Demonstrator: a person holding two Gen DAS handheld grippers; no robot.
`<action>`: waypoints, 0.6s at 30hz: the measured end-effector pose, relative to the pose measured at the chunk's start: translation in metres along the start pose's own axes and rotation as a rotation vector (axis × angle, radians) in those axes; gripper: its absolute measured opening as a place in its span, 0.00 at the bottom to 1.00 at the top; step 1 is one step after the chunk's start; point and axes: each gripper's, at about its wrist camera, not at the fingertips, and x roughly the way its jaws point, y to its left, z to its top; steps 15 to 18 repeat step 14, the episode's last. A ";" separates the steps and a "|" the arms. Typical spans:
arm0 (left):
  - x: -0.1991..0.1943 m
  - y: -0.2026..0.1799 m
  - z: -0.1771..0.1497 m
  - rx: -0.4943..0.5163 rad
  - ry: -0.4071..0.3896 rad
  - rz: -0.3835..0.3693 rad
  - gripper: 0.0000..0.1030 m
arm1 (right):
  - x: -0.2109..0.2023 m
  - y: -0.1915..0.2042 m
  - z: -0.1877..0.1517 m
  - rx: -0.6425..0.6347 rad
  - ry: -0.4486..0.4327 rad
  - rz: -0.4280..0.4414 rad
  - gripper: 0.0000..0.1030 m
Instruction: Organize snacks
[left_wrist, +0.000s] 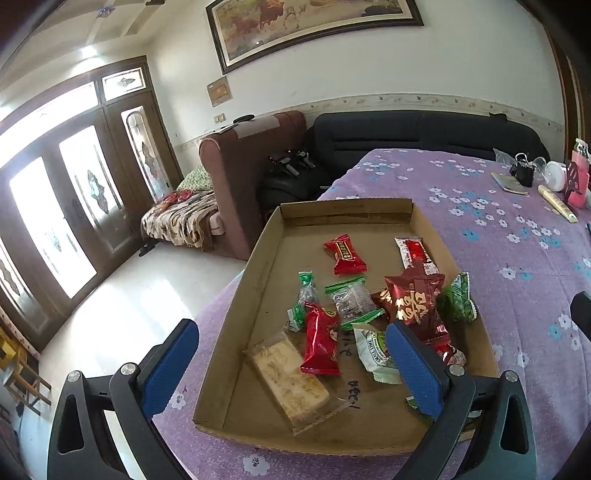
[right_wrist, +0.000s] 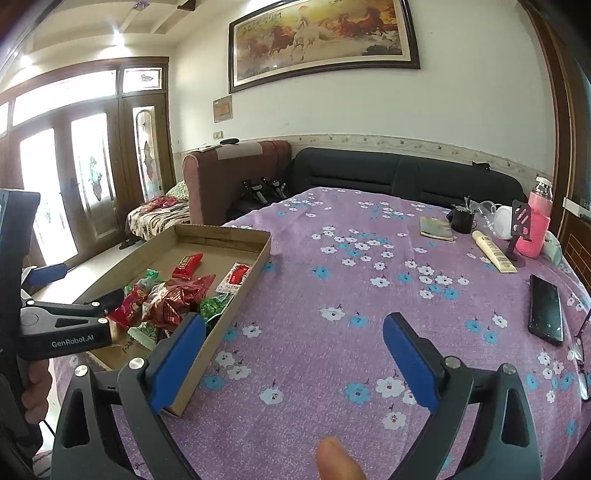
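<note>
A shallow cardboard tray (left_wrist: 258, 266) sits at the left edge of the purple floral table and holds several wrapped snacks: a clear-wrapped biscuit bar (left_wrist: 290, 380), a red packet (left_wrist: 320, 339), a dark red foil bag (left_wrist: 415, 299), a red candy (left_wrist: 345, 254) and green-wrapped sweets (left_wrist: 456, 299). My left gripper (left_wrist: 291, 347) is open and empty, hovering over the tray's near end. The tray also shows in the right wrist view (right_wrist: 236, 291). My right gripper (right_wrist: 293, 345) is open and empty above bare tablecloth, just right of the tray.
At the table's far right lie a black phone (right_wrist: 546, 314), a cream tube (right_wrist: 493, 251), a pink bottle (right_wrist: 535, 229), a notebook (right_wrist: 436, 229) and glasses (right_wrist: 581, 354). A brown armchair (left_wrist: 251, 173) and dark sofa (right_wrist: 406, 173) stand behind. The floor drops off left of the tray.
</note>
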 end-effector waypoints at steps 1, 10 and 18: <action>0.000 0.001 0.000 -0.004 0.002 -0.001 0.99 | 0.000 0.000 0.000 0.000 0.001 0.000 0.94; 0.002 0.002 -0.001 -0.007 0.008 0.043 0.99 | 0.001 -0.001 -0.001 0.003 0.005 -0.009 0.94; -0.003 0.004 0.000 -0.004 -0.014 0.073 0.99 | 0.002 -0.005 -0.001 0.016 0.008 -0.016 0.94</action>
